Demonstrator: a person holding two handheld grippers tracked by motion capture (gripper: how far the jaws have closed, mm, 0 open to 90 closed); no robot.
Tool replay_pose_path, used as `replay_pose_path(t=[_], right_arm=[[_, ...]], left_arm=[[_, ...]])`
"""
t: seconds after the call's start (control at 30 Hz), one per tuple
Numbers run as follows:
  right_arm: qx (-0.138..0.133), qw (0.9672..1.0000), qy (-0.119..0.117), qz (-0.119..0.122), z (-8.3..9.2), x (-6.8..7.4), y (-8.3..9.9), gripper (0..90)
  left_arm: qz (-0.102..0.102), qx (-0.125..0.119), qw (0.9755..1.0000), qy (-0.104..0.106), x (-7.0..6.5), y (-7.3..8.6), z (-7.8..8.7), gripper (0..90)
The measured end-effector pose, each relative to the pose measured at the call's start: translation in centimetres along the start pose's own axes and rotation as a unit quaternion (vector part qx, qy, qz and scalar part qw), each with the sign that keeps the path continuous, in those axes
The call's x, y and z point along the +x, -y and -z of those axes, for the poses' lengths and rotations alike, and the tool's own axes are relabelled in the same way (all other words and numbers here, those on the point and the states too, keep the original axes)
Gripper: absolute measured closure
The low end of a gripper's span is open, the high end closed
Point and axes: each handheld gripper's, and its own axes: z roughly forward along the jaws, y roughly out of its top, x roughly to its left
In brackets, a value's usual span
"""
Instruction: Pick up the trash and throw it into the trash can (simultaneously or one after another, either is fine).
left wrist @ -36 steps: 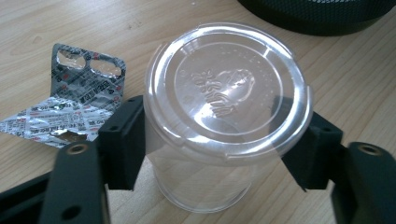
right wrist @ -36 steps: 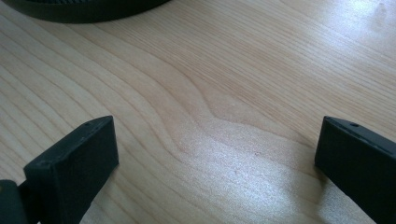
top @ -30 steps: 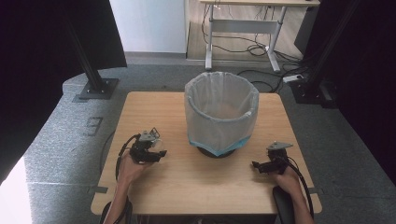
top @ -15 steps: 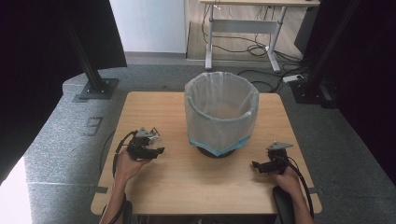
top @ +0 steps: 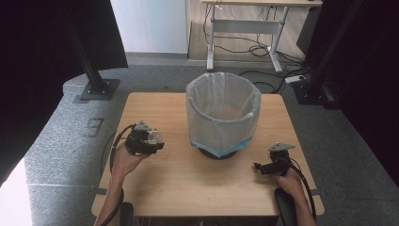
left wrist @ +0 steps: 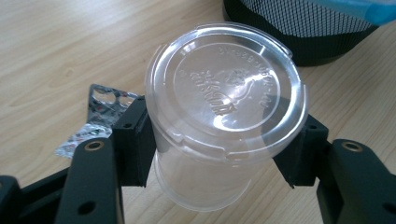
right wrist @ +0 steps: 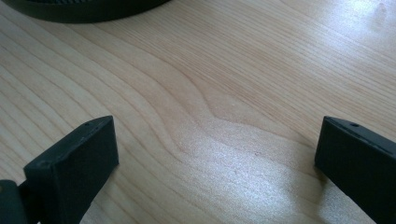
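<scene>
Left gripper (top: 149, 141): jaws clamped on a clear plastic cup (left wrist: 219, 116), one pad pressing each side of its wall just under the lid. The cup is lidded, carried clear of the wooden table (top: 188, 188) at its left side, lid facing the camera in the left gripper view. Beneath it on the table lies an empty silver blister pack (left wrist: 95, 119), apart from the cup. Centre, toward the far edge: a black mesh bin (top: 222, 113) with a pale liner, upright, well apart from both grippers. Right gripper (top: 263, 168): jaws standing wide apart over bare wood, nothing between them, near the table's right front.
</scene>
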Motion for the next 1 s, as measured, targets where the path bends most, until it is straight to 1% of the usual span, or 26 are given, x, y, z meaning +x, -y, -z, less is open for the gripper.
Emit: replay_pose_path(t=[0.07,0.1,0.2,0.27,0.3,0.53,0.63,0.77,0.87,1.0], right_arm=[[0.0,1.0,0.0,0.001,0.0,0.0,0.0,0.0],[0.0,1.0,0.0,0.001,0.0,0.0,0.0,0.0],[0.0,1.0,0.0,0.001,0.0,0.0,0.0,0.0],[0.0,1.0,0.0,0.001,0.0,0.0,0.0,0.0],[0.0,1.0,0.0,0.001,0.0,0.0,0.0,0.0],[0.002,1.0,0.0,0.001,0.0,0.0,0.0,0.0],[0.002,1.0,0.0,0.001,0.0,0.0,0.0,0.0],[0.001,1.0,0.001,0.001,0.0,0.0,0.0,0.0],[0.002,1.0,0.0,0.001,0.0,0.0,0.0,0.0],[0.002,1.0,0.0,0.001,0.0,0.0,0.0,0.0]], left_arm=[[0.0,0.0,1.0,-0.001,0.1,-0.6,0.6,37.8],[0.0,0.0,1.0,-0.001,0.1,-0.6,0.6,37.8],[0.003,0.0,1.0,-0.003,0.3,-1.3,1.1,37.9],[-0.001,0.002,1.0,-0.006,0.3,-2.0,1.6,38.0],[-0.001,0.002,1.0,-0.006,0.3,-2.0,1.6,38.0],[-0.006,-0.006,1.0,0.003,0.4,-3.8,2.8,38.0],[-0.007,-0.005,1.0,0.003,0.5,-4.5,3.2,38.2],[-0.011,-0.004,0.9999,0.002,0.5,-5.4,3.6,38.3],[-0.018,-0.002,0.9998,-0.002,0.5,-6.2,4.0,38.3],[-0.026,0.001,0.9997,-0.002,0.4,-7.3,4.6,38.3]])
